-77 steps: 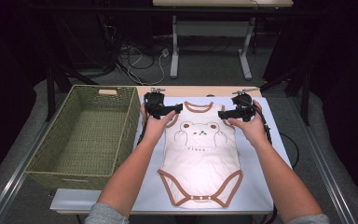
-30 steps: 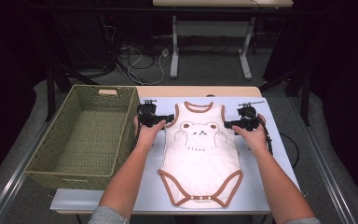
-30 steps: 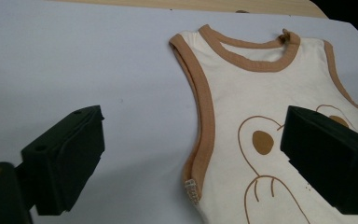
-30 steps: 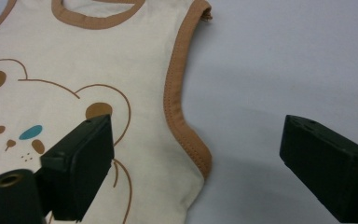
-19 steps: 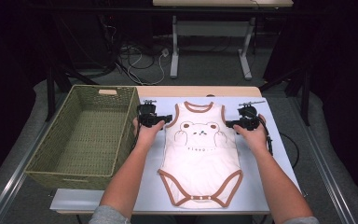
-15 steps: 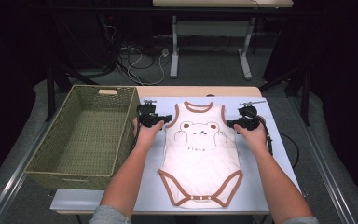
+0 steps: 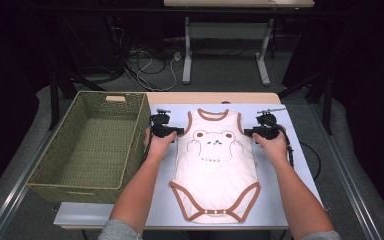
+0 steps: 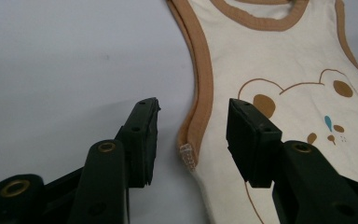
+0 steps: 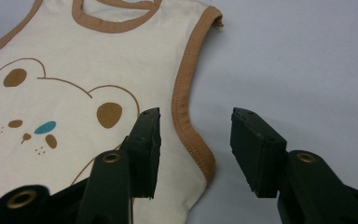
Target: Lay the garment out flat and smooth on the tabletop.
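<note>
Bodysuit (image 7: 215,155): lying flat, face up, on the table (image 7: 290,200), just right of the basket (image 7: 92,145).
Left tongs (image 8: 193,128): jaws apart, having just been closing, straddling the brown armhole edge, not pinching it.
Right tongs (image 9: 196,140): likewise, jaws apart and closing around the opposite armhole edge.

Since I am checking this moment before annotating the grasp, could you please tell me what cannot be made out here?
- Bodysuit: its back, every view; it lies face up.
- Left hand-held gripper: whether the pads press the brown armhole trim; a gap shows.
- Right hand-held gripper: likewise.
- Small print under the bear, high view: too small.
- Basket: near inner wall, behind the rim.
</note>
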A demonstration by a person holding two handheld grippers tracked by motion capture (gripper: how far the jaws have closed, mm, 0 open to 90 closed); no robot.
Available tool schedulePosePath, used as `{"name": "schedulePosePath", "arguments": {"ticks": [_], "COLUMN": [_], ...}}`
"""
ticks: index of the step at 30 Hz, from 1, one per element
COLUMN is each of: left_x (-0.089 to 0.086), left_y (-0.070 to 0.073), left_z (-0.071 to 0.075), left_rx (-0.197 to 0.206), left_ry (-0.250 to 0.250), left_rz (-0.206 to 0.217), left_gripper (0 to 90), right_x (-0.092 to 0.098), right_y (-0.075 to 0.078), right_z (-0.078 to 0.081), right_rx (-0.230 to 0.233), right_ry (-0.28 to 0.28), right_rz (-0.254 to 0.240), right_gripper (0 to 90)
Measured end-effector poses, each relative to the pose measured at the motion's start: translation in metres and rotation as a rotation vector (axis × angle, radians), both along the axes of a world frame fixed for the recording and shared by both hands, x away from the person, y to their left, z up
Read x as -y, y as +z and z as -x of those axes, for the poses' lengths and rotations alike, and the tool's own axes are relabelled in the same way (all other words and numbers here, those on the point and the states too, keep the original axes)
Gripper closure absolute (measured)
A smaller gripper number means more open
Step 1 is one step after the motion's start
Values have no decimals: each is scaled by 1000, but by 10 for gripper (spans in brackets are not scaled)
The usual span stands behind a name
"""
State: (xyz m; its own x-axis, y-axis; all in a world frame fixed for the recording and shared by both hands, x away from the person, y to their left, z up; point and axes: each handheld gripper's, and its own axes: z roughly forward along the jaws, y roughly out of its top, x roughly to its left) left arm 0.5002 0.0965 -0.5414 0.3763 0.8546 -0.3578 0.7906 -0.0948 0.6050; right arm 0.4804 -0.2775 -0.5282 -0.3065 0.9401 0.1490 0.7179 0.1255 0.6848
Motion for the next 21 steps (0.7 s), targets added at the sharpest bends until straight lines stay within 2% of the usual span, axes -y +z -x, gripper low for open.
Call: {"name": "schedulePosePath", "arguments": {"ticks": [4, 5, 9, 11, 13, 16, 17, 21], "left_x": [2, 3, 6, 7, 9, 8, 8, 7], "left_y": [-1, -1, -3, -4, -5, -7, -7, -7], "left_z": [1, 1, 2, 2, 2, 1, 1, 1], "left_rx": [-16, -18, -58, -66, -77, -91, -89, -87], "left_ry": [0, -4, 30, 39, 49, 40, 33, 36], "left_rz": [1, -11, 14, -4, 5, -6, -19, -28], "left_gripper": [584, 589, 614, 634, 667, 731, 758, 835], "right_x": [-1, -2, -4, -4, -4, -4, -4, -4], "right_y": [0, 0, -1, -1, -2, -2, -1, -2], "right_z": [1, 1, 1, 2, 2, 2, 2, 1], "right_rx": [5, -1, 7, 0, 6, 11, 9, -4], "right_ry": [2, 3, -3, -20, -13, -21, -21, -29], "right_rz": [-11, -17, 7, 11, 21, 3, 2, -6], "right_gripper": [533, 534, 533, 532, 535, 543, 543, 547]}}
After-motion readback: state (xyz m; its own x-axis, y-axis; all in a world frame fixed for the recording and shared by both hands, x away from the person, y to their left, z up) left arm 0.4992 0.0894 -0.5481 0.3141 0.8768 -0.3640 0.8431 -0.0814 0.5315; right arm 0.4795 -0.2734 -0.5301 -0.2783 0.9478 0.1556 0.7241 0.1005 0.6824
